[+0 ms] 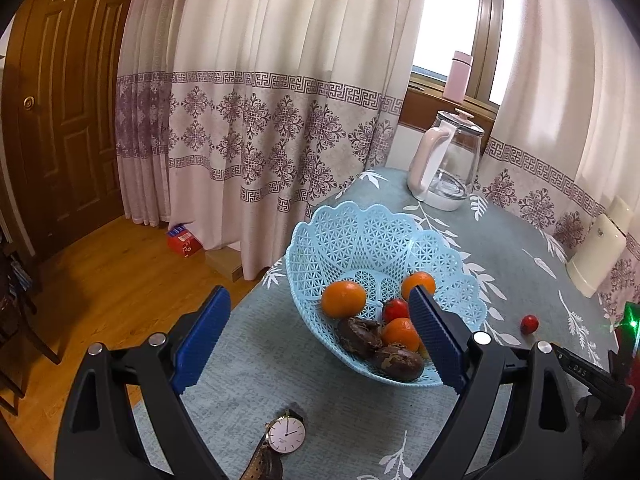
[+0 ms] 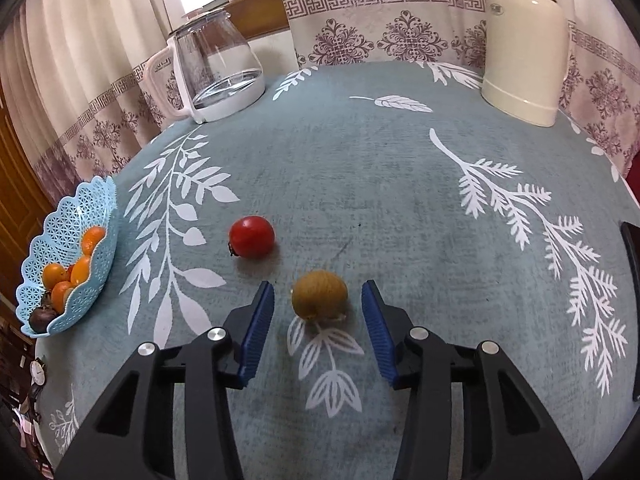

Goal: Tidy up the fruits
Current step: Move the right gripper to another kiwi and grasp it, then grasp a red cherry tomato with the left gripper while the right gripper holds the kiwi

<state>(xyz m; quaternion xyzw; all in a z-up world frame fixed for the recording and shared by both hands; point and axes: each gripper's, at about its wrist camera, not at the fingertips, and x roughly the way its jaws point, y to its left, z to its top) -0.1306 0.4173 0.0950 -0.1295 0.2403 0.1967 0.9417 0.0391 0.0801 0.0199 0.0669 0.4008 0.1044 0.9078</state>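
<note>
Blue-padded right gripper (image 2: 318,324) hangs open around a brown fruit (image 2: 319,294) mid-tabletop, beside a red fruit (image 2: 252,237). Left gripper (image 1: 316,336), open, faces the basket (image 1: 352,236) of oranges (image 1: 343,299) near the left edge; "DAS" lettering shows.

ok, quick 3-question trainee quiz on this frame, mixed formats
1. True or false: the right hand-held gripper is shut on the red tomato.
2. Which fruit sits between the right hand-held gripper's open fingers? A) orange B) yellow-brown round fruit C) dark passion fruit
3. Fill in: loose fruits on the tablecloth, outside the blue basket, number ____.

Key: 1 false, it is open and the tomato lies apart on the cloth; 2 B; 3 two.
</note>
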